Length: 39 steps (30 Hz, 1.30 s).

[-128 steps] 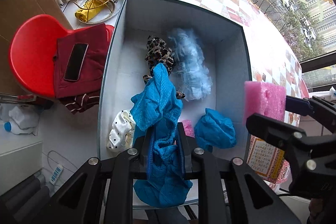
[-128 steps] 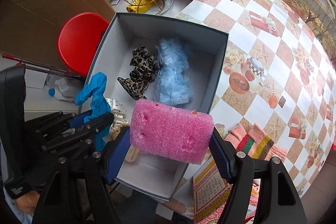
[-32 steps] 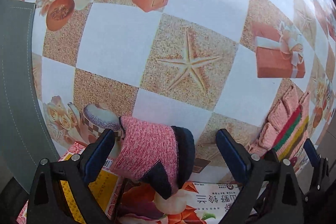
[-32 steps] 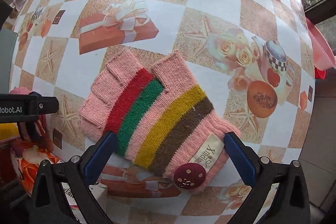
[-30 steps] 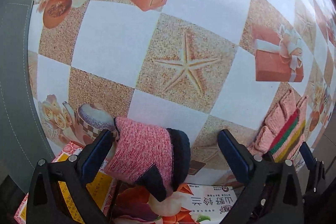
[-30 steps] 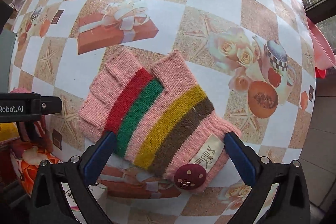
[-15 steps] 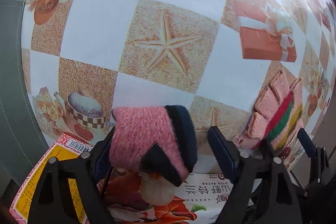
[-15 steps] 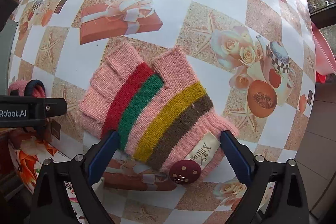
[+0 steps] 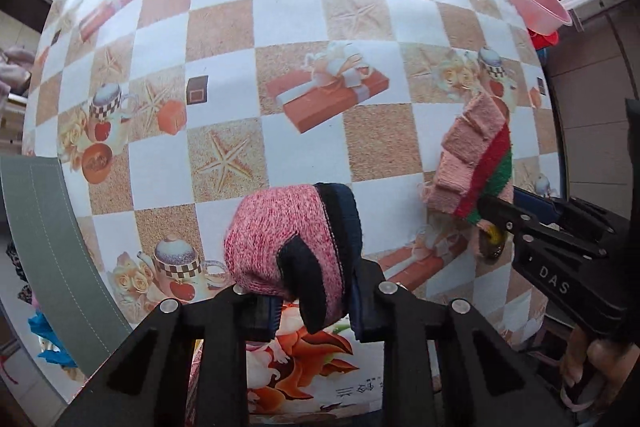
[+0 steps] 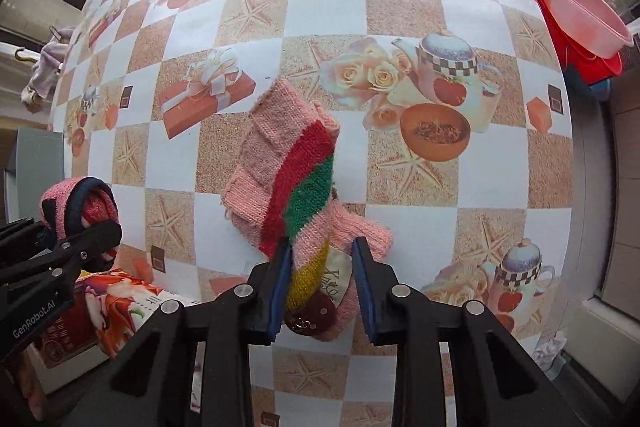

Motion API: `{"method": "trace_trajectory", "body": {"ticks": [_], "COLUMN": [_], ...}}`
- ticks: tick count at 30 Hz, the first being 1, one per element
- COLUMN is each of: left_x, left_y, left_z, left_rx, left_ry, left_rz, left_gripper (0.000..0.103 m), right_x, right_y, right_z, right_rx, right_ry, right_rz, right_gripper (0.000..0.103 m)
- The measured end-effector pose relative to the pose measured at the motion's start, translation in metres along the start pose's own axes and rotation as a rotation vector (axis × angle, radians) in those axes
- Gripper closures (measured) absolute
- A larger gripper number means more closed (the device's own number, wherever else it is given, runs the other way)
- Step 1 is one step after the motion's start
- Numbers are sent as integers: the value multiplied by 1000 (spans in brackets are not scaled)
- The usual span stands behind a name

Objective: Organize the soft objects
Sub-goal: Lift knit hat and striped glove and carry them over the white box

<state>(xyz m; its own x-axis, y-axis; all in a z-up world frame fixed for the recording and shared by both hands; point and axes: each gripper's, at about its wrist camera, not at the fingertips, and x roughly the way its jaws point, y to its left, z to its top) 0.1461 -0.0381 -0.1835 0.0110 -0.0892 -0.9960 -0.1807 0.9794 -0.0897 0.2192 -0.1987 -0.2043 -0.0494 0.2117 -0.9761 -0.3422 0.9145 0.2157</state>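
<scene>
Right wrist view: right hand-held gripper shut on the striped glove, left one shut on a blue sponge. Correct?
Not quite. The left hand-held gripper is shut on a pink knit cuff with dark trim, not a blue sponge; the left wrist view shows it. The right hand-held gripper is shut on the striped glove.

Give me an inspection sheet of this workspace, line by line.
Surface: table under a checked cloth with teapot, starfish and gift prints.
Job's things: pink knit piece with dark trim in the left tongs; striped knit glove in the right tongs; both hang clear of the cloth.
Clutter: printed carton at the near edge.
Grippers: both tongs have just closed on their items.
Cables: nothing seen.
Surroundings: grey box wall on the left, pink basin over a red one, windows behind.
</scene>
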Motion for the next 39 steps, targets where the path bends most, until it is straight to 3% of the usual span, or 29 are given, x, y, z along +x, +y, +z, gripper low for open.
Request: {"method": "trace_trajectory", "body": {"ticks": [5,12,23,32,39], "left_x": [-34,-64,-99,-120,-142], "left_y": [-21,-31,-26,5,43], "left_z": [-9,-51,-125,-150,-161], "left_rx": [99,216,411,425,360], "left_ry": [-44,-59,-46,-93,-166], "left_rz": [-35,-78,-137,-164,-184], "left_gripper": [75,75,75,75,75], "right_x": [-20,-47,-79,-92,-112], "right_y": [-9,-10,25,73,119], "right_z": [-26,-78,-147,-181,-189], "right_rx": [87,198,257,224,135], "right_ry": [-27,-41,-52,-45,-71], "right_rz": [42,97,139,149,153], "right_gripper": [71,71,71,71,71]}}
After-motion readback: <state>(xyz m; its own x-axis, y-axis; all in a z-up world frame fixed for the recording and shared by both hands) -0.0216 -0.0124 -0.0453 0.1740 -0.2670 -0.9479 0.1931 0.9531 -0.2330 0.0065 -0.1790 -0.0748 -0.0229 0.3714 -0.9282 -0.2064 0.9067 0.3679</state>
